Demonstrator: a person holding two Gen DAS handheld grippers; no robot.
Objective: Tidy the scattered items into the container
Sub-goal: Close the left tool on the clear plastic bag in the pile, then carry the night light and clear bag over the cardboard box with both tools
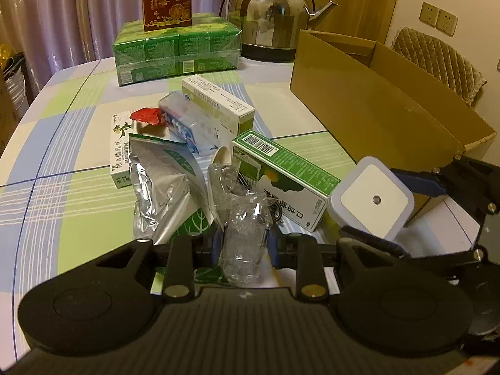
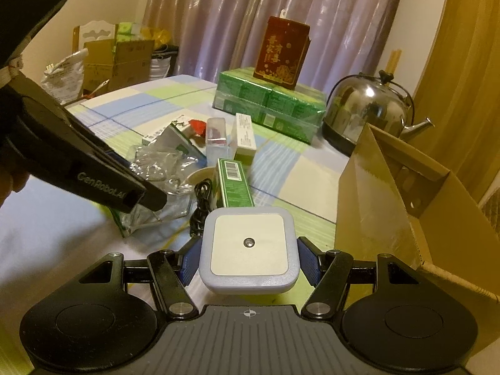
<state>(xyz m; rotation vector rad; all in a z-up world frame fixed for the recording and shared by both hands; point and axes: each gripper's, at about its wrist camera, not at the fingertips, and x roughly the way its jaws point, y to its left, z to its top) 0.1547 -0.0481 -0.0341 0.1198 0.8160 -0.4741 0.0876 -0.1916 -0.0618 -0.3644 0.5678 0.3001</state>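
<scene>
Right gripper [image 2: 248, 261] fingers clamping square night light [image 2: 249, 245] by opposite side walls, just beside cardboard box [image 2: 375, 206]; rigid, light, smooth plastic, likely slipping if tilted. Left gripper [image 1: 242, 245] fingers pinching crinkly clear wrapper [image 1: 240, 228] near tabletop's front edge; soft, featherweight.

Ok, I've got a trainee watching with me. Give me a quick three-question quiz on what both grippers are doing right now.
1. True or false: the right gripper is shut on the square night light.
2. What does the left gripper clamp? A) crinkled clear plastic wrapper B) green medicine box C) kettle
3. In the right wrist view, on which side of the night light does the open cardboard box stand?

Key: 1 true; 2 A; 3 on its right.
</scene>
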